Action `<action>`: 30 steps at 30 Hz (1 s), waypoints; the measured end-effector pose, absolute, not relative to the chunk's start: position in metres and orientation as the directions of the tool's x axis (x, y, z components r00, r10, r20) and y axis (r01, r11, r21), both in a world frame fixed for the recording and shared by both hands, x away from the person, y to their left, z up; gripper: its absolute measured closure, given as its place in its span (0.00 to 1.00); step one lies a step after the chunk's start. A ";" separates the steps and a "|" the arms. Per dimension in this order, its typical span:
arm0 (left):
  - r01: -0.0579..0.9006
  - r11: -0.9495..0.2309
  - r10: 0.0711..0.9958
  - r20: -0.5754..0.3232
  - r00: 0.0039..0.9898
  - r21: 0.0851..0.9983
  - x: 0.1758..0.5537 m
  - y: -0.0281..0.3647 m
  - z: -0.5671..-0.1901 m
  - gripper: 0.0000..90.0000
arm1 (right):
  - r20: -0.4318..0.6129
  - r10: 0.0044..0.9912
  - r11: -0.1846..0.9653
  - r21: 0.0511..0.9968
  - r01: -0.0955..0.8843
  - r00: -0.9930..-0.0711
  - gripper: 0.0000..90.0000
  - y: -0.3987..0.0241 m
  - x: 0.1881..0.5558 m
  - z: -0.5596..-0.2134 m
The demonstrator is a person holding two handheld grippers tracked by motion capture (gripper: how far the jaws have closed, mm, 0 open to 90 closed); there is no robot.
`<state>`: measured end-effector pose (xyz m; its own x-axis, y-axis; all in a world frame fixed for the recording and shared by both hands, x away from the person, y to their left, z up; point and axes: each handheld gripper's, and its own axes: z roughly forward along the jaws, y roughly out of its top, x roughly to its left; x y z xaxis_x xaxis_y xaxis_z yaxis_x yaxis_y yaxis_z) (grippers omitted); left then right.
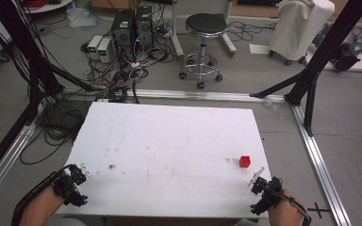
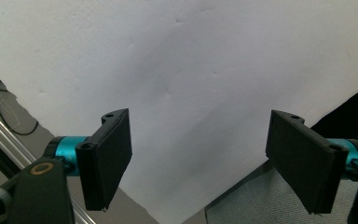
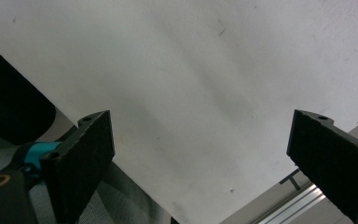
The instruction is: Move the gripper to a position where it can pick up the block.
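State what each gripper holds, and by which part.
Nothing. The left gripper and right gripper have open, empty jaws; the red cube lies apart.

Nothing here can be read. The only sign is a black cross-shaped mark (image 1: 318, 208) on the floor (image 1: 353, 150) by the near right corner of the counter (image 1: 169, 141); it carries no letters or numbers. The boxes (image 1: 100, 48) on the floor at the back are too small to show any label.
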<state>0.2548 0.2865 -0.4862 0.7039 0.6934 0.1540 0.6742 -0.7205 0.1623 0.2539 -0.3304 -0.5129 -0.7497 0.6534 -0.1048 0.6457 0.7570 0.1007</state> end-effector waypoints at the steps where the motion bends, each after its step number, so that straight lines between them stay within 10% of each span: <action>1: 0.677 -0.718 0.696 0.153 0.701 0.162 0.255 0.287 -0.486 0.25 | -0.101 0.657 0.754 0.101 0.650 -0.747 0.07 -0.330 0.254 -0.513; 30: 0.692 -0.702 0.712 0.159 0.684 0.167 0.256 0.291 -0.485 0.25 | -0.105 0.650 0.759 0.135 0.637 -0.752 0.07 -0.335 0.252 -0.512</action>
<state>0.2561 0.2907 -0.4851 0.6843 0.7118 0.1588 0.6920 -0.7024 0.1666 0.2521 -0.3348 -0.5120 -0.7523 0.6505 -0.1047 0.6373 0.7587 0.1348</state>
